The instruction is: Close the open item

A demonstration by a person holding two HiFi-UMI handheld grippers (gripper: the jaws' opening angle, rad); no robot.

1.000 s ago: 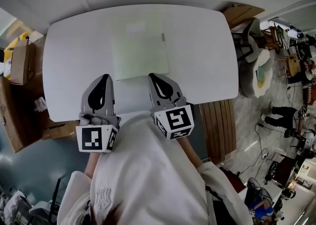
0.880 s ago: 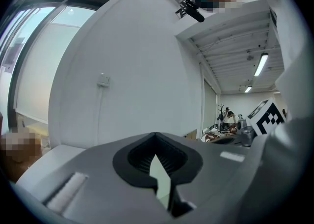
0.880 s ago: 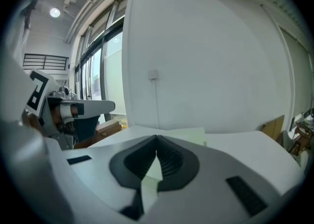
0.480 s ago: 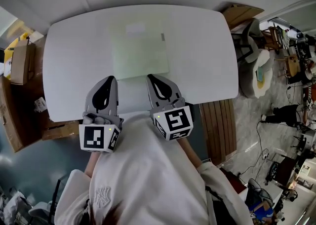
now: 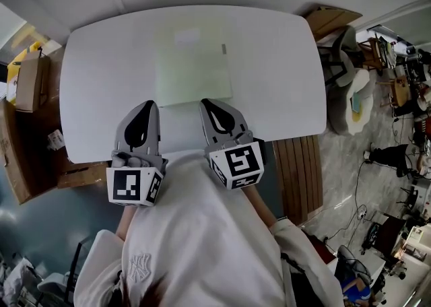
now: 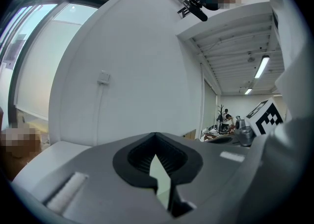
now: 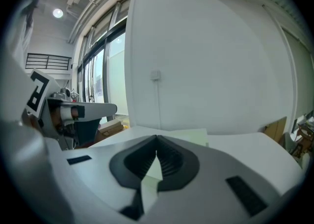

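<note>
No shift: left tongs [image 5: 147, 105], right tongs [image 5: 206, 103] together, empty, at near table [image 5: 283, 63] edge, green folder [image 5: 192, 63] just beyond.

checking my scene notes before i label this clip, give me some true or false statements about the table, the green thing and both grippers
1. A pale green flat rectangular item lies on the white rounded table. True.
2. The left gripper is clamped on the green item. False: its jaws are together with nothing between them.
3. The right gripper has its jaws together too. True.
4. A brown cardboard box stands on the table top. False: it stands off the table, beyond its left end in the head view.
</note>
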